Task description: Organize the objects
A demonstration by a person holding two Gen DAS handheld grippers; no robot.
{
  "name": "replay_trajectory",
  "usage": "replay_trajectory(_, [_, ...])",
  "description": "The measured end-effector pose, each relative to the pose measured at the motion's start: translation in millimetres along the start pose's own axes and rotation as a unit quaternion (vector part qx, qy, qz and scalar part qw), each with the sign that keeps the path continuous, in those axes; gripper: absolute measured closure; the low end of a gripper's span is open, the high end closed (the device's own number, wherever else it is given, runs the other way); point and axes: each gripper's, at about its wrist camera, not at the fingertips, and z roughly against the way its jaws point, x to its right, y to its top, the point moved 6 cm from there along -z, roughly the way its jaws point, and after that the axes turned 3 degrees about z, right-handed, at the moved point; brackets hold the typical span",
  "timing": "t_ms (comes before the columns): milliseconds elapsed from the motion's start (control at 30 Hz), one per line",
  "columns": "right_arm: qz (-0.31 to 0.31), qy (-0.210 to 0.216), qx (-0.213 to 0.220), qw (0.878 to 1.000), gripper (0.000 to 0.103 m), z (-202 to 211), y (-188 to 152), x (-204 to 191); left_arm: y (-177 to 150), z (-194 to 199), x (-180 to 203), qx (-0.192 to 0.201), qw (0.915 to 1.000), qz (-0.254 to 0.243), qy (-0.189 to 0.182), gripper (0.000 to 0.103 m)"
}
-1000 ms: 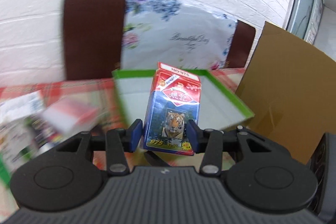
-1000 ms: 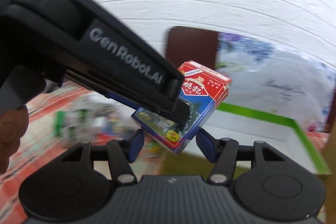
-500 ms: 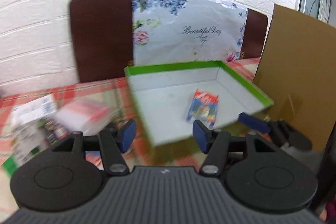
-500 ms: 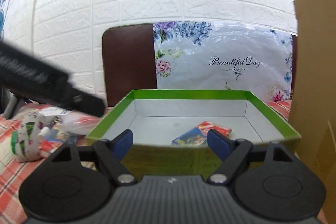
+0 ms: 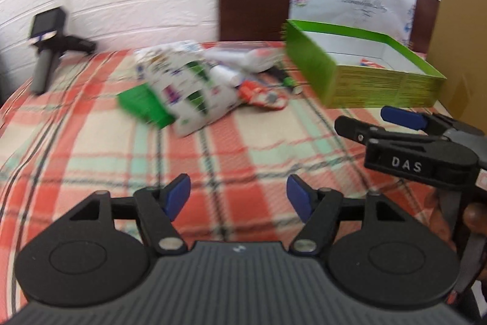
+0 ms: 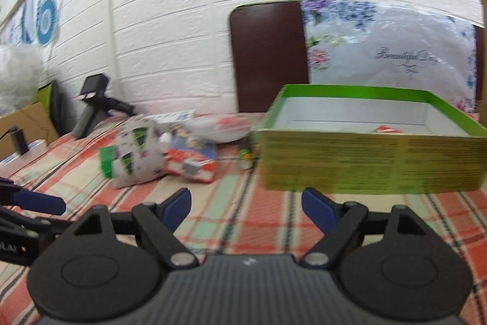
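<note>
Nearby, cluttered packets [image 5: 194, 87] flank green box [image 5: 365, 81].

A home room: a plaid-clothed tabletop [image 6: 258, 221] against a white brick-pattern wall [image 6: 182, 20], dark chair backs [image 6: 268, 57] and a floral bag [image 6: 389, 51] beyond the fingers.

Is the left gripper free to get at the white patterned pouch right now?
Probably yes: the left gripper is open and empty, and only bare checked cloth lies between it and the white patterned pouch.
</note>
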Motion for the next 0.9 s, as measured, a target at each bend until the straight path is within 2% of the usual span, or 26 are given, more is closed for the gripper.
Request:
replay_trajectory(200, [0.029, 0.022, -0.016, 0.999, 0.02, 0.2, -6.7, -32.2, -10.7, 9.5, -16.8, 0.017, 0.9994, 0.02, 0.02, 0.029])
replay_trajectory(333, [0.033, 0.023, -0.028, 0.999, 0.02, -1.9, -8.3, -35.6, -13.6, 18.5, -21.8, 0.044, 0.9983, 0.02, 0.032, 0.025])
replay_trajectory(633, [0.026, 0.013, -0.035, 0.999, 0.021, -4.9, -11.0, -36.0, -18.7, 21.7, -25.7, 0.061, 0.9965, 0.01, 0.056, 0.024])
replay_trajectory(733, [0.027, 0.016, -0.035, 0.999, 0.022, -3.7, -10.9, -36.6, -18.1, 19.8, -29.8, 0.06, 0.9963, 0.031, 0.054, 0.024])
replay_trajectory(900, [0.041, 0.035, -0.051, 0.997, 0.032, -7.7, -11.3, -41.8, -16.8, 15.0, -35.0, 0.042, 0.9978, 0.046, 0.024, 0.024])
